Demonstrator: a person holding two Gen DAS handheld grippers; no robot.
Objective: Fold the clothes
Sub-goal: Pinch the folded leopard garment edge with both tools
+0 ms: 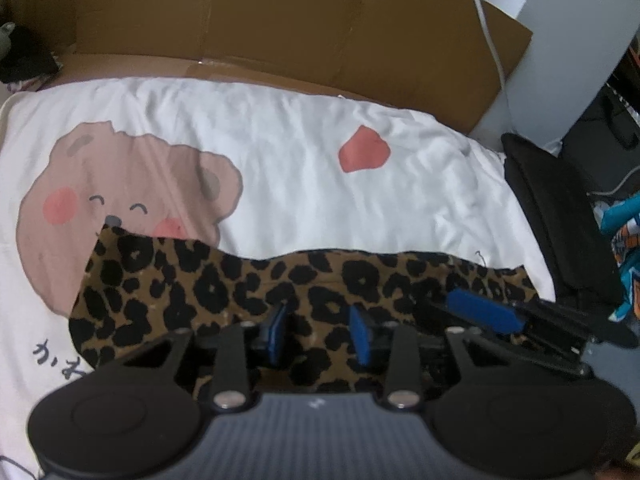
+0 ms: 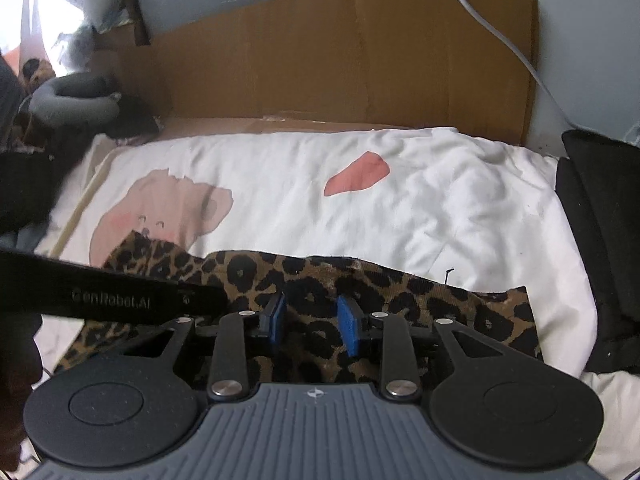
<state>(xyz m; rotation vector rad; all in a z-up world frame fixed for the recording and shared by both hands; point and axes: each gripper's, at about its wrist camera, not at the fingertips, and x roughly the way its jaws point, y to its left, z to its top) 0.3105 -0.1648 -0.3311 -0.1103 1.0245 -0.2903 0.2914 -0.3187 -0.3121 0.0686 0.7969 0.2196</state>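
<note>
Both jaws stand partly open, gripping nothing, over the leopard-print garment (image 1: 224, 280), left gripper (image 1: 318, 330) beside right gripper (image 2: 310, 326). It lies at six o'clock on the white bedsheet (image 1: 300, 184). A fold seems just released; next, regrasp an edge.

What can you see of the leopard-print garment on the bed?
The leopard-print garment is tan fabric with black blotchy spots, looking soft and slightly ribbed. It lies flat in a long band on the white bedcover, its far edge wavy, one end overlapping the cover's printed bear face. A loose thread sticks up near its far edge. Both grippers hang above it, jaws parted; contact cannot be told.
</note>
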